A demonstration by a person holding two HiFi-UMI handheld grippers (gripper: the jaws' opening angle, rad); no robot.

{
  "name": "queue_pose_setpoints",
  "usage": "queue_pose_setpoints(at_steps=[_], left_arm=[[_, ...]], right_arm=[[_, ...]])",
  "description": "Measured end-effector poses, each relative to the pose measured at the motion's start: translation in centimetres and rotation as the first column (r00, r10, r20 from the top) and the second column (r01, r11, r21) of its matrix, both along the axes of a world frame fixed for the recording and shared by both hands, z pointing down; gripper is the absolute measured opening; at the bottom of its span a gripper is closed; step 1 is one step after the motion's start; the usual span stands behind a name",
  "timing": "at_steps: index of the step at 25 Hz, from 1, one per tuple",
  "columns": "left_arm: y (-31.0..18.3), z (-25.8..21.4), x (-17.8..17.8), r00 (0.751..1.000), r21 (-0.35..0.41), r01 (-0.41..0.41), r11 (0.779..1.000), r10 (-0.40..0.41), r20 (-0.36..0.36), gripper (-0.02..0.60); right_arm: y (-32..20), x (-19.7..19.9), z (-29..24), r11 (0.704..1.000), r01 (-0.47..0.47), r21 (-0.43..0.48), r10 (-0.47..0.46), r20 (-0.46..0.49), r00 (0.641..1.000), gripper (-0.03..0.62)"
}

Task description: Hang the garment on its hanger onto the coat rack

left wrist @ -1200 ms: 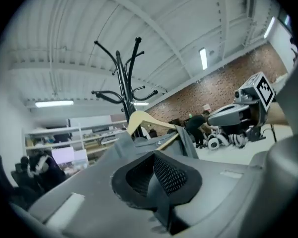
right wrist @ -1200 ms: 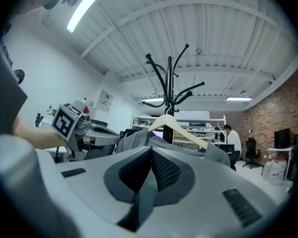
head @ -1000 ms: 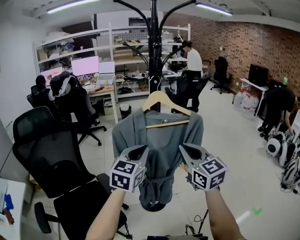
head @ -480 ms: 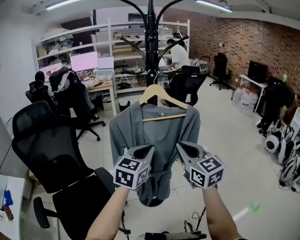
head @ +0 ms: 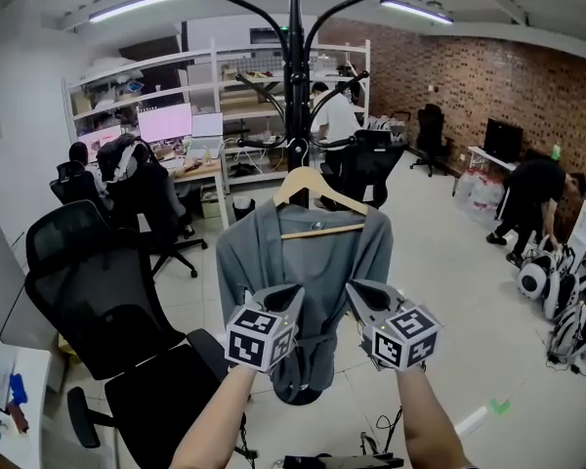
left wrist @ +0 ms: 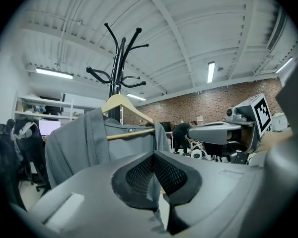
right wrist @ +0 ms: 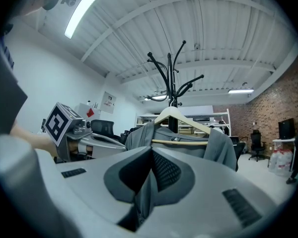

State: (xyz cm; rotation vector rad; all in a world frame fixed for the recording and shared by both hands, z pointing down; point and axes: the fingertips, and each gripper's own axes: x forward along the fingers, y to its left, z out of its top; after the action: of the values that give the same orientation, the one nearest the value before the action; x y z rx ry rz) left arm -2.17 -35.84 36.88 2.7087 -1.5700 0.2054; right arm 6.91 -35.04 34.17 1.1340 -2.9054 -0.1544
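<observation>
A grey garment [head: 313,262] hangs from a wooden hanger [head: 317,189] right in front of the black coat rack [head: 295,66]. The hanger's hook sits against the rack's pole, and I cannot tell whether it rests on a peg. My left gripper [head: 291,293] is shut on the garment's front at lower left. My right gripper [head: 355,289] is shut on it at lower right. Grey fabric [left wrist: 153,195] is pinched between the left pads in the left gripper view. The right gripper view shows the same kind of fold [right wrist: 145,195] under the shut jaws, and the hanger [right wrist: 181,118] beyond.
A black office chair [head: 88,291] stands close at the left. Desks with monitors [head: 166,125] and shelving are behind the rack. A brick wall [head: 488,86] runs along the right, with a person bending [head: 527,193] and white machines [head: 566,311] on the floor there.
Grippers, garment and rack now sit slightly left in the picture and the rack's top lower; since half a second ago nothing has shifted. A person in white at the back has walked left.
</observation>
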Motion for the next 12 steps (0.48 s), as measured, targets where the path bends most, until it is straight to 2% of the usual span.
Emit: queue_pose_setpoints(at_steps=[12], left_arm=[[-0.16, 0.44, -0.29, 1.000, -0.001, 0.005, 1.000, -0.005, 0.013, 0.005]], right_arm=[[0.10, -0.35, -0.09, 1.000, 0.015, 0.005, -0.015, -0.007, 1.000, 0.000]])
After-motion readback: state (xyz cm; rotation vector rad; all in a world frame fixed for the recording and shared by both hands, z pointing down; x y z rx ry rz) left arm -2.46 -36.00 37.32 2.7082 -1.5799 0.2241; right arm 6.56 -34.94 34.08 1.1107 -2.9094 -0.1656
